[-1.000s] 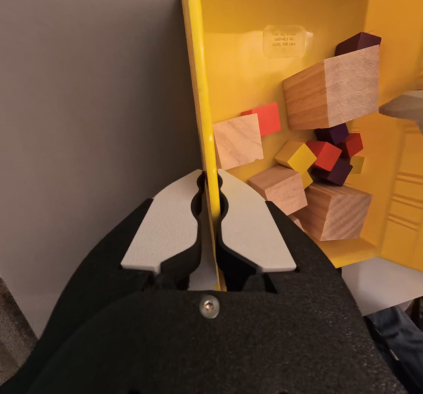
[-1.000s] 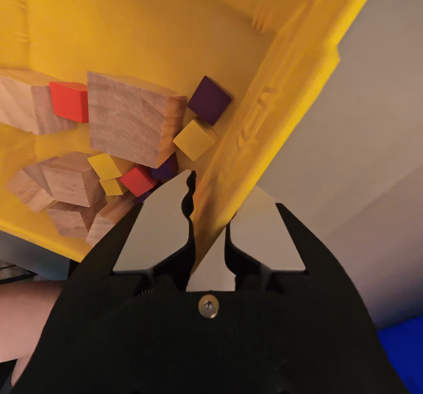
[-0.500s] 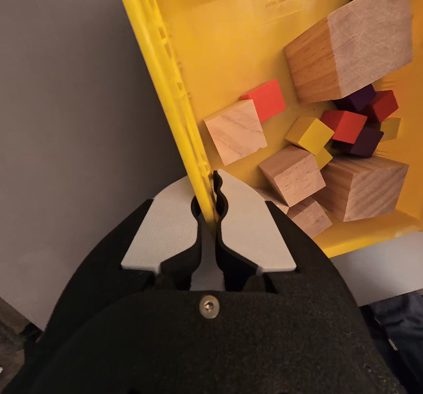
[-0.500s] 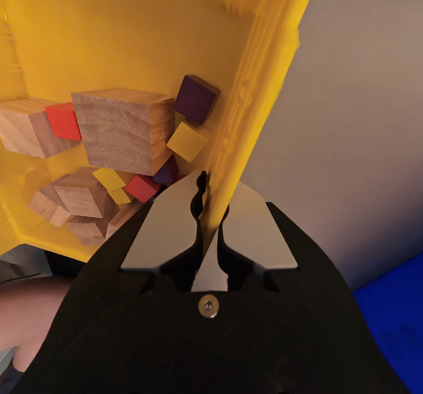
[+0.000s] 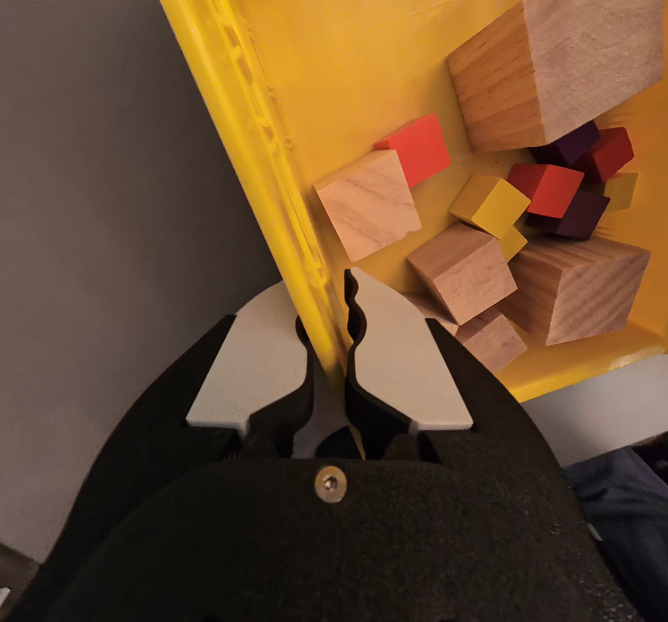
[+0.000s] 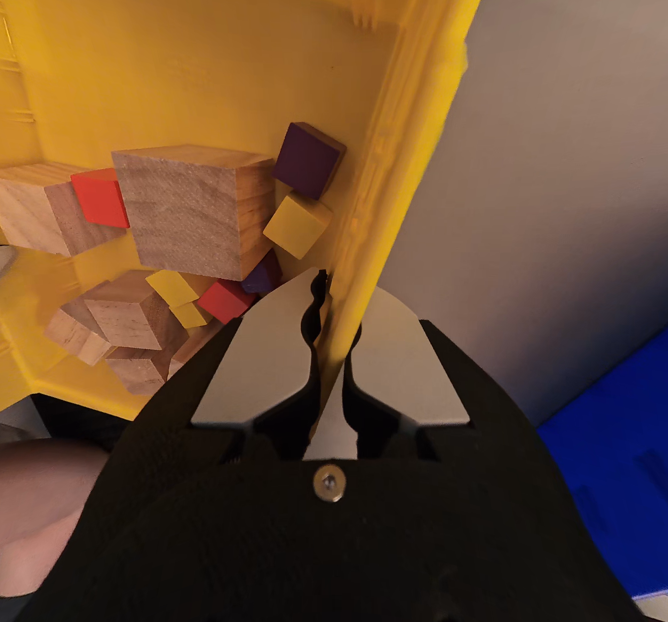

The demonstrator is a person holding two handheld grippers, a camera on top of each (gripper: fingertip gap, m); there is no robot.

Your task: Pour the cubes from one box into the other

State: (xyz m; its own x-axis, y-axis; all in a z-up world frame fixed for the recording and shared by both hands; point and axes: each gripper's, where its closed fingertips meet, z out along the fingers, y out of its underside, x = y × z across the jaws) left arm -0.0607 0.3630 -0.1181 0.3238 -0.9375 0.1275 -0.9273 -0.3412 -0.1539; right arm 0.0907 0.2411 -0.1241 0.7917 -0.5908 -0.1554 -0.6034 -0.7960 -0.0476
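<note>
A yellow plastic box (image 5: 347, 73) is held tilted, its near edge lowest. My left gripper (image 5: 318, 286) is shut on its left wall. My right gripper (image 6: 347, 286) is shut on its right wall (image 6: 397, 178). Inside lie several cubes piled toward the low near edge: a large plain wooden cube (image 5: 564, 59), also in the right wrist view (image 6: 188, 211), smaller wooden cubes (image 5: 365, 203), red cubes (image 5: 419, 149), yellow cubes (image 5: 488, 203) and purple cubes (image 6: 307, 160). A blue box (image 6: 614, 442) shows at the lower right of the right wrist view.
A grey surface (image 5: 108, 171) lies beyond the box in both views. A person's arm (image 6: 43, 496) shows at the lower left of the right wrist view, and dark blue cloth (image 5: 621, 503) at the lower right of the left wrist view.
The yellow box has tilted further in both grippers. The cubes have slid and bunched toward the low near edge. More of the blue box has come into the right wrist view.
</note>
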